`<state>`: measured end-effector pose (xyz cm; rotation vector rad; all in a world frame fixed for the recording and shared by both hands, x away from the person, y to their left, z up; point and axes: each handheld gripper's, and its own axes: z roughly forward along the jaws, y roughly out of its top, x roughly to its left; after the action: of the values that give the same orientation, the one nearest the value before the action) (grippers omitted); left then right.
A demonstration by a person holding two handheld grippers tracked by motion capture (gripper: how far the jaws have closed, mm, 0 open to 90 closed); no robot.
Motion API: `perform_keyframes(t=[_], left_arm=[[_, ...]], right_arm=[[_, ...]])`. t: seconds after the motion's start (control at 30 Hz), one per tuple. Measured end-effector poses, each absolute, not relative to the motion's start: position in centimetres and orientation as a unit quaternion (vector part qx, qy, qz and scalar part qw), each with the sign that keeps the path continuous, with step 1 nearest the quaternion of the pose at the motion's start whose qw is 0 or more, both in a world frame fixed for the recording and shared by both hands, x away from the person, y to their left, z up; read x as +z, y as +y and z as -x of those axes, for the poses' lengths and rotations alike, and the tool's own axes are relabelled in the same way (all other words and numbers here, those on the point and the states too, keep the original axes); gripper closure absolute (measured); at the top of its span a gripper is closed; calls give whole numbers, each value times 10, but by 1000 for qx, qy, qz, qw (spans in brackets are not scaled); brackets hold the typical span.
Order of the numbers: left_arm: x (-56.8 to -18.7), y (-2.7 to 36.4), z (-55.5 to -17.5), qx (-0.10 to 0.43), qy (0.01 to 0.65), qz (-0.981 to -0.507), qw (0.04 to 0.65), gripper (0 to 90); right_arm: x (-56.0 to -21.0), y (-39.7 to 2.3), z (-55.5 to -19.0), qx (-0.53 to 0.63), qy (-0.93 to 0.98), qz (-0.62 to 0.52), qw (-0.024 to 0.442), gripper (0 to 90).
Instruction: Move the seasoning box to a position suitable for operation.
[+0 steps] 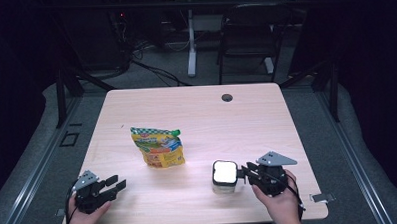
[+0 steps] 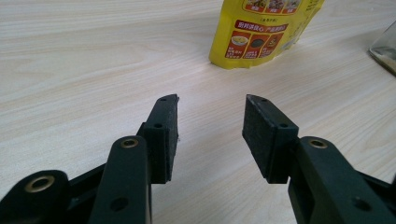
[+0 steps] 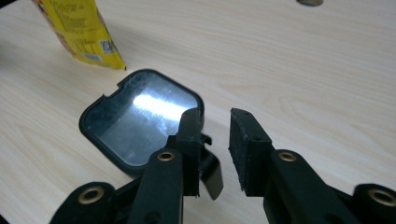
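At the near left corner of the pale wooden counter (image 1: pixel 196 107), the left gripper (image 1: pixel 114 186) rests low in a person's hand, its fingers (image 2: pixel 163 135) standing apart with nothing between them but bare wood. It points toward the middle of the counter and appears to be waiting, not working. Further in, left of centre, a yellow snack pouch (image 1: pixel 157 146) with a green checked top stands upright and untouched, well apart from both tools.

To the right and nearer the front edge sits a small square container with a black-rimmed clear lid (image 1: pixel 224 173), where the work seems to centre. The right gripper (image 1: pixel 244 172) lies level in the other hand and points left at the container. In the right gripper view its fingers (image 3: pixel 245 140) are apart at the lid's (image 3: pixel 140 116) near corner, where a small black latch tab (image 3: pixel 210 172) hangs just beside one finger; whether that finger touches the rim or the tab cannot be told.

The step in hand looks like taking hold at the lid's latch corner. The next move probably calls for lining the fingers squarely on the tab or rim before closing, while the container, which nothing steadies, may slide on the smooth wood.
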<state>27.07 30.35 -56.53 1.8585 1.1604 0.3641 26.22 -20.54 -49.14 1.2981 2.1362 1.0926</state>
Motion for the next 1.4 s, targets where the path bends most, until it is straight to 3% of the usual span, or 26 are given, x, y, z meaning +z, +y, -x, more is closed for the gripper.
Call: perform_keyframes(t=[0.23, 0.67, 0.97, 1.23, 1.4], left_arm=[[-565, 304, -271, 149, 469, -749, 443, 551], [-563, 293, -266, 158, 461, -757, 436, 547], [-540, 255, -261, 158, 437, -760, 455, 531], [-535, 199, -267, 134, 396, -785, 457, 632], [-529, 167, -270, 116, 368, -796, 466, 701]], right_arm=[[-501, -202, -264, 394, 765, -478, 180, 778], [-503, -196, -282, 403, 762, -476, 176, 834], [-504, -195, -277, 401, 763, -467, 198, 804], [-506, -200, -275, 418, 748, -487, 169, 822], [-507, -198, -272, 419, 748, -482, 181, 840]])
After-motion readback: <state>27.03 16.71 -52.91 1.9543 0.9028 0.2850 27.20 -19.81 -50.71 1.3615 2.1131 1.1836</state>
